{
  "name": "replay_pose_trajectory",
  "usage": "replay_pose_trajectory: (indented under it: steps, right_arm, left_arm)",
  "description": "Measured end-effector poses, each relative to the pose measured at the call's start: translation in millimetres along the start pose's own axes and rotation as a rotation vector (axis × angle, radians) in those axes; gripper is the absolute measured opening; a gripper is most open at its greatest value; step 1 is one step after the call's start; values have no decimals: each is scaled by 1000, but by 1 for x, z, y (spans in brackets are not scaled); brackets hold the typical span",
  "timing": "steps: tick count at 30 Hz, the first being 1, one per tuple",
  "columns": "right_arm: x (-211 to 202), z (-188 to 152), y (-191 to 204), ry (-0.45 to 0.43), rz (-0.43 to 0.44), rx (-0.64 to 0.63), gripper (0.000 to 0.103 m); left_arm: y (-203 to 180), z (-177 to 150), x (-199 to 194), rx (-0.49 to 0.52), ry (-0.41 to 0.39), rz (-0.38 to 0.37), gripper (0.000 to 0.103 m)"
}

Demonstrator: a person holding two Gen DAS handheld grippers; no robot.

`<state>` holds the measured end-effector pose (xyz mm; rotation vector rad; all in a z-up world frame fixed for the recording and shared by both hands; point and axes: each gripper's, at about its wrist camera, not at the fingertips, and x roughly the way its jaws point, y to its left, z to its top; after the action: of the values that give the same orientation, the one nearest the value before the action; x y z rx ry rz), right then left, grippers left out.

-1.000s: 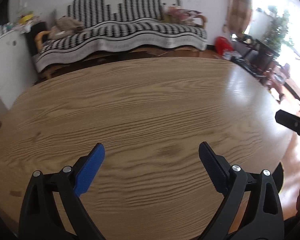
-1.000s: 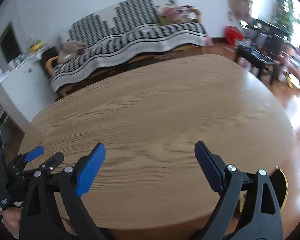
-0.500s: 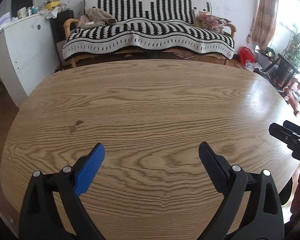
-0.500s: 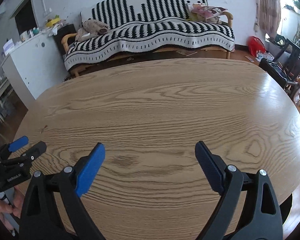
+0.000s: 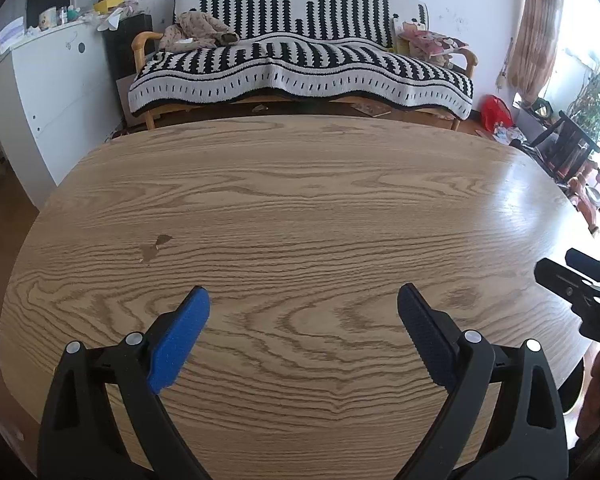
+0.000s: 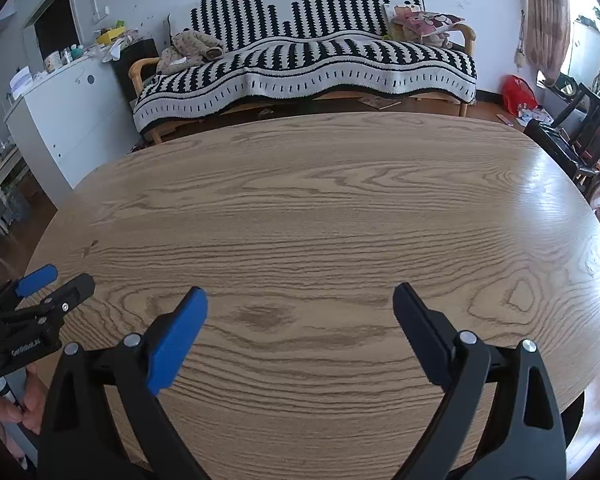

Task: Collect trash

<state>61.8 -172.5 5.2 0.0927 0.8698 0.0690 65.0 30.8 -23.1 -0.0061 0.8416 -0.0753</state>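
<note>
Both grippers over bare wooden table [image 5: 308, 200], jaws wide, nothing held.
Left gripper [image 5: 303, 334] and right gripper [image 6: 300, 332] hover side by side; small stain [image 5: 153, 246] ahead-left; striped sofa [image 5: 300, 60] beyond. No trash visible in either view.

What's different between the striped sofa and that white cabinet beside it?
The sofa wears a black-and-white patterned throw; the white cabinet is plain. The sofa has open wooden armrests; the cabinet is a closed box. The sofa carries a bundle of cloth and a pink cushion; the cabinet's top holds small containers and papers. Both stand against the far wall, beyond the wooden table.
</note>
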Motion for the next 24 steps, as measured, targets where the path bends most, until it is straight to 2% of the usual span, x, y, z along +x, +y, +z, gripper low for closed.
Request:
replay_pose_trajectory:
  steps: [24]
  right_arm:
    - [-15, -8, -16, -11, -14, 8, 91]
  left_arm:
    - [-3, -4, 7, 10, 11, 18, 92]
